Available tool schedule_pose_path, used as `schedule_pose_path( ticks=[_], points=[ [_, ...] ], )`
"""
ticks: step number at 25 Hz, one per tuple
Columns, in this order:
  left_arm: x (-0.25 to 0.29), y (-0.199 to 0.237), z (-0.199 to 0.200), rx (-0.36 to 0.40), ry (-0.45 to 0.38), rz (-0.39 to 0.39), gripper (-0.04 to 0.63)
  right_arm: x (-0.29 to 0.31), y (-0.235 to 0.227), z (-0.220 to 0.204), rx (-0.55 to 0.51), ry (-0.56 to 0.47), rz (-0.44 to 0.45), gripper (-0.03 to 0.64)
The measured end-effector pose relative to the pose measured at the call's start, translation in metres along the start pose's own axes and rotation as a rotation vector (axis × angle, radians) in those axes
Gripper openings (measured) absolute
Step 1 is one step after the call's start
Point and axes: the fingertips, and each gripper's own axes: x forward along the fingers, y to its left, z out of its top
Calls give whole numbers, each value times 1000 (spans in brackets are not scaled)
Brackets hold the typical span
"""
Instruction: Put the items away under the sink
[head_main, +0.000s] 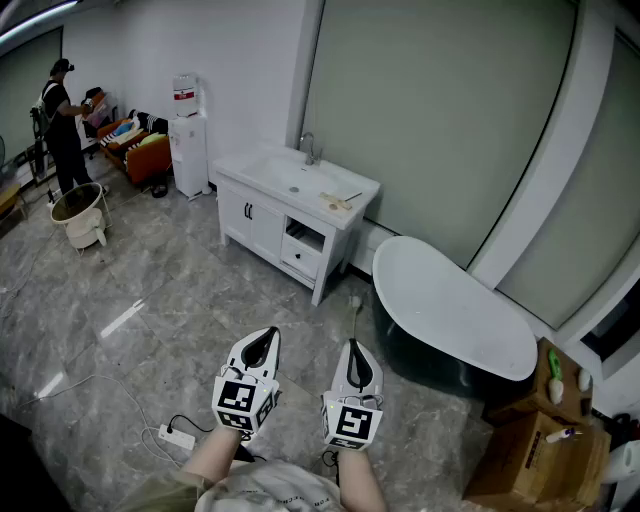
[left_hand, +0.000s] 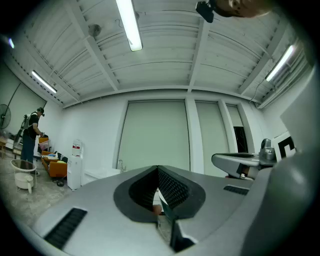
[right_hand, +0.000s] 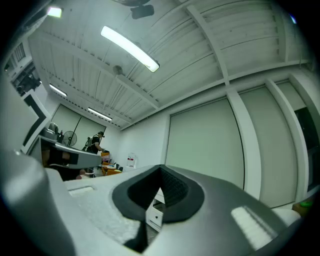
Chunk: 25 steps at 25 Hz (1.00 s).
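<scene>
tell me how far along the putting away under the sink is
Barely started. Done: nothing visibly stowed; the vanity doors look closed, one drawer stands open. In hand: nothing; the left hand-held gripper and right hand-held gripper are shut and empty, well short of the vanity. Left: the counter items and whatever sits on the cardboard boxes.

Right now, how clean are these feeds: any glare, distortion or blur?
Head view: sharp, edges bowed, a glare streak on the floor. Left gripper view: heavy fisheye, dark corners, the ceiling light blown out. Right gripper view: same fisheye, its ceiling light also blown out.
</scene>
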Motion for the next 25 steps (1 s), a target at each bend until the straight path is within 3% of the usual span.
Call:
schedule_pose_path(
  ticks=[20,25],
  points=[
    [18,-4,0,17,4,18,9,15,-10,-9,11,-7,30,-2],
    [24,-2,-4,16,33,9,11,24,-13,-13,84,-23,70,0]
  ],
)
